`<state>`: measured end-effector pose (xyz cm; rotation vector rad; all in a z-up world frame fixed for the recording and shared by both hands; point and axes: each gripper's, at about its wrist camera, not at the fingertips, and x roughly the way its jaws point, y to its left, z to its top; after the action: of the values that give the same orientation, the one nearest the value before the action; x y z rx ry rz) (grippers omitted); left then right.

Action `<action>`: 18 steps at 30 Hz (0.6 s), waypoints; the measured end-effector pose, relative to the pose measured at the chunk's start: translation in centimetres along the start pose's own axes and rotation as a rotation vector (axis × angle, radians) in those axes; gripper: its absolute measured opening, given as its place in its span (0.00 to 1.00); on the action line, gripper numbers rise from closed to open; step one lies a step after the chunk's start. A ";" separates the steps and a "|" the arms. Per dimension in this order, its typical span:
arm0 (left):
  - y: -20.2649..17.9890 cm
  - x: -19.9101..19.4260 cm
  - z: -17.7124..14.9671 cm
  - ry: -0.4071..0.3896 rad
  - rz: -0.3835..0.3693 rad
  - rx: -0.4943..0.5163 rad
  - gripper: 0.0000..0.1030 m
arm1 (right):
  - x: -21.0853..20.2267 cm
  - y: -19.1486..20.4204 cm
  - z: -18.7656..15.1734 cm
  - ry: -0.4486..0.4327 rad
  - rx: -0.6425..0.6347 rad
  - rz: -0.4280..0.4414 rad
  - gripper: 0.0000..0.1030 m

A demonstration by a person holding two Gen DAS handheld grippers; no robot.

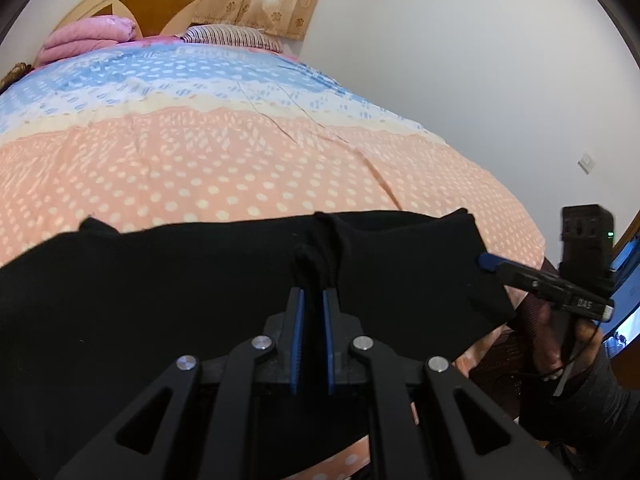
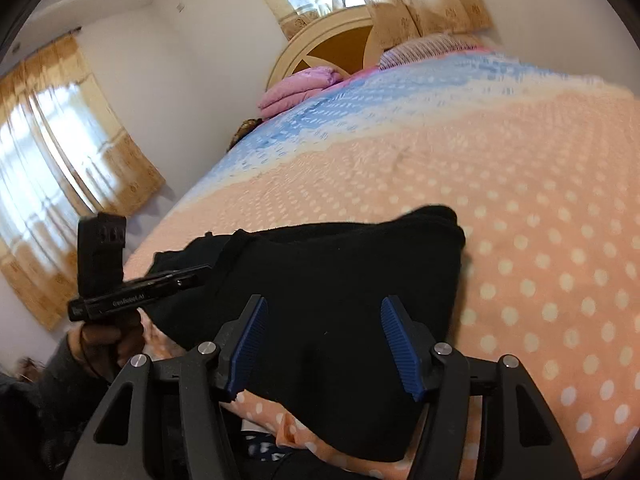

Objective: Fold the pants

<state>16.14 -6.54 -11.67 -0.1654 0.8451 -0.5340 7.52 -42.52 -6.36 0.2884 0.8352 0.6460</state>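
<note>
Black pants (image 1: 180, 288) lie folded across the near edge of a bed; they also show in the right wrist view (image 2: 328, 280). My left gripper (image 1: 314, 296) is shut on a bunched ridge of the black pants near their middle. My right gripper (image 2: 324, 320) is open, its blue pads spread wide just above the pants at the end of the folded stack. In the left wrist view the right gripper (image 1: 490, 261) shows at the pants' right end. In the right wrist view the left gripper (image 2: 200, 270) reaches onto the pants from the left.
The bed has a peach, white and blue dotted cover (image 1: 240, 152). A pink folded quilt (image 1: 92, 36), a striped pillow (image 1: 232, 36) and a wooden headboard (image 1: 160, 4) are at the far end. A white wall (image 1: 460, 60) is on the right, curtained windows (image 2: 60, 152) on the left.
</note>
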 end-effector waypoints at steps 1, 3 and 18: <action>-0.2 0.1 -0.1 0.002 -0.004 -0.002 0.19 | -0.1 -0.1 0.1 -0.003 0.007 0.001 0.59; -0.3 0.2 -0.2 0.008 -0.014 -0.014 0.40 | -0.2 -0.4 0.2 -0.017 0.018 0.000 0.59; -2.5 2.0 -0.5 0.049 -0.098 -0.026 0.53 | -0.1 -0.8 0.2 -0.038 -0.003 -0.042 0.59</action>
<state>15.89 -9.72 -12.47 -0.2189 0.8956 -0.6212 7.90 -43.20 -6.53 0.2794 0.8015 0.6010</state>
